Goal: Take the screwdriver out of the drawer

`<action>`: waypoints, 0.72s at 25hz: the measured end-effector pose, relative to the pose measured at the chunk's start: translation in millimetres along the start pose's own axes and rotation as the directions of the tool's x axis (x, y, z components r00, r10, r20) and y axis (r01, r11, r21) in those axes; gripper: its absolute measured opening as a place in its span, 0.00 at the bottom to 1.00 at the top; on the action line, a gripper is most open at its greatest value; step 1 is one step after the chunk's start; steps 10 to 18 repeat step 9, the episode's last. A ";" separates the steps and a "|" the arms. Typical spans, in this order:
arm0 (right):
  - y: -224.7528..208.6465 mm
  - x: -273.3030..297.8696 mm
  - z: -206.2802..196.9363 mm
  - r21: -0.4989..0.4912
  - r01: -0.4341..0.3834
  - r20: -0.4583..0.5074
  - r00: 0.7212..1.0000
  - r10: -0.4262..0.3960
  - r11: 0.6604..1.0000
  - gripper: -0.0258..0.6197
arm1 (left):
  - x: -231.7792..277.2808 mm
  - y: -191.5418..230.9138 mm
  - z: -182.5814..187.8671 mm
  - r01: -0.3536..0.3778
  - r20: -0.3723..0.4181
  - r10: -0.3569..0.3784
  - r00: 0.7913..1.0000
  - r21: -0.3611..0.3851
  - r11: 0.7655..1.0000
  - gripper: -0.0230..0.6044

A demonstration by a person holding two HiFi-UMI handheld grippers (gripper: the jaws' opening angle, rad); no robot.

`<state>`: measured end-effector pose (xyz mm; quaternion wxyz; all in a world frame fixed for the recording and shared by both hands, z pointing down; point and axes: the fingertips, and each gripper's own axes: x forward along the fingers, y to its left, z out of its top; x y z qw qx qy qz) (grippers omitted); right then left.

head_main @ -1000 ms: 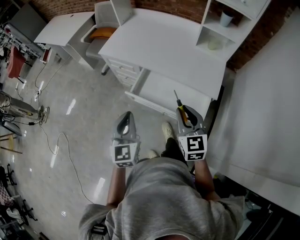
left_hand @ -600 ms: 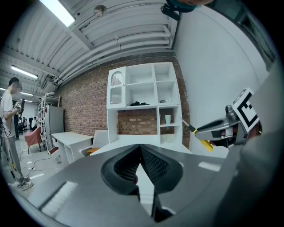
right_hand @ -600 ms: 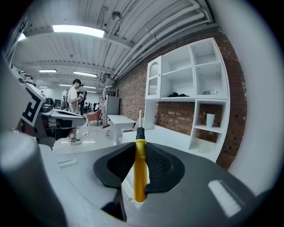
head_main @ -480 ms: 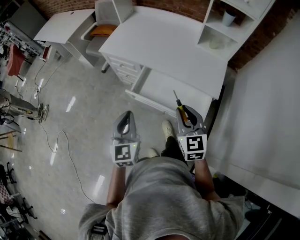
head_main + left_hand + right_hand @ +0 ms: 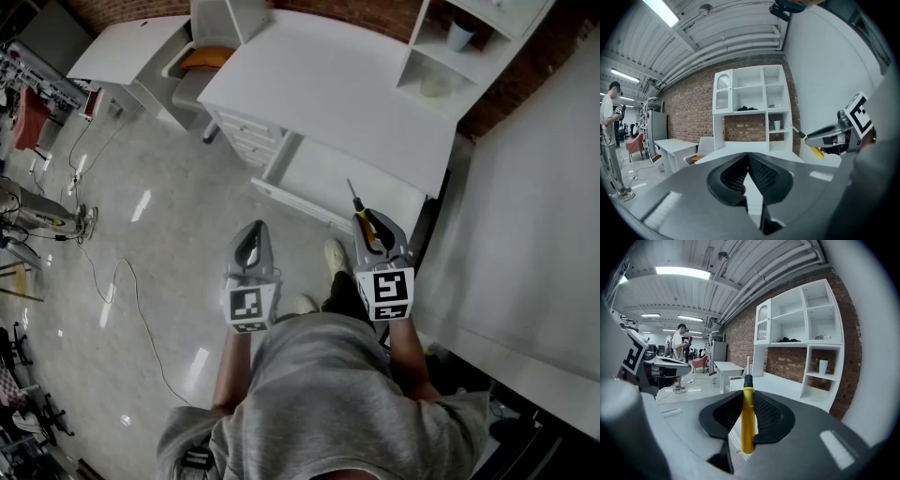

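My right gripper [image 5: 367,228] is shut on the screwdriver [image 5: 361,217], a yellow handle with a black collar and a thin metal shaft pointing away from me. In the right gripper view the screwdriver [image 5: 747,416] stands upright between the black pads. It hangs above the front of the open white drawer [image 5: 337,187] under the white desk [image 5: 328,80]. My left gripper [image 5: 249,246] is held beside it over the floor, its jaws shut with nothing between them; in the left gripper view its pads [image 5: 748,174] meet at the tips.
A white shelf unit [image 5: 459,42] stands on the desk's right end with a cup [image 5: 454,36] in it. A chair with an orange cushion [image 5: 202,64] and another white table [image 5: 127,52] sit to the left. A white wall panel [image 5: 534,206] runs along the right. Cables [image 5: 122,291] lie on the floor.
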<state>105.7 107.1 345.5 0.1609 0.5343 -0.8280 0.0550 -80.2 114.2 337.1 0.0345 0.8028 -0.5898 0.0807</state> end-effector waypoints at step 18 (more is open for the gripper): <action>-2.9 3.9 -1.2 -0.002 0.000 -0.004 1.000 0.000 1.000 0.16 | 5.5 -0.5 -2.8 0.004 -0.006 -0.004 1.000 0.004 1.000 0.06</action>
